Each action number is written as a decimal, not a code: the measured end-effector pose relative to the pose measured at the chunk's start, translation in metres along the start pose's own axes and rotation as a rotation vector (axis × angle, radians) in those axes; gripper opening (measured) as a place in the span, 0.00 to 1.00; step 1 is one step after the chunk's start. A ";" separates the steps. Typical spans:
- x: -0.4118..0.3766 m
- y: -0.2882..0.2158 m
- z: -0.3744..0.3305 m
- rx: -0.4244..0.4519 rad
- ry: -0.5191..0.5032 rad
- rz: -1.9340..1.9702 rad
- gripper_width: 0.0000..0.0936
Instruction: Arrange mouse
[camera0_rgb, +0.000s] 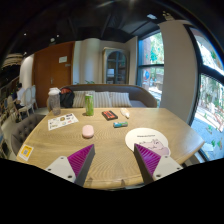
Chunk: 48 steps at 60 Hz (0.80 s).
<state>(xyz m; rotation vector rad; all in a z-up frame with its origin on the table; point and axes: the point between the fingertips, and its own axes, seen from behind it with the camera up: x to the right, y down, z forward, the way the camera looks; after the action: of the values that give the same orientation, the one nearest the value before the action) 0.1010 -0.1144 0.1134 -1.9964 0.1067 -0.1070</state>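
Note:
A pink mouse (88, 131) lies on the wooden table (105, 145), beyond my fingers and a little left of them. A round white mat (147, 139) lies on the table ahead of the right finger (150, 160). My gripper (114, 160) is open and empty, held above the near part of the table, with bare wood between the purple pads. The left finger (78, 160) sits well short of the mouse.
A green cup (88, 103) and a clear jug (54, 100) stand at the far side. A paper sheet (62, 121) lies far left, a yellow card (26, 152) near left. A dark box (109, 114), a teal item (120, 124) and a sofa (110, 97) lie beyond.

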 end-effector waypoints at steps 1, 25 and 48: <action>-0.002 0.001 0.001 -0.003 -0.006 -0.001 0.88; -0.117 0.012 0.122 -0.087 -0.206 -0.004 0.88; -0.144 0.017 0.245 -0.182 -0.196 -0.008 0.87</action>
<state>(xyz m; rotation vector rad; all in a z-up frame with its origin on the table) -0.0125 0.1172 -0.0072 -2.1778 -0.0186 0.0972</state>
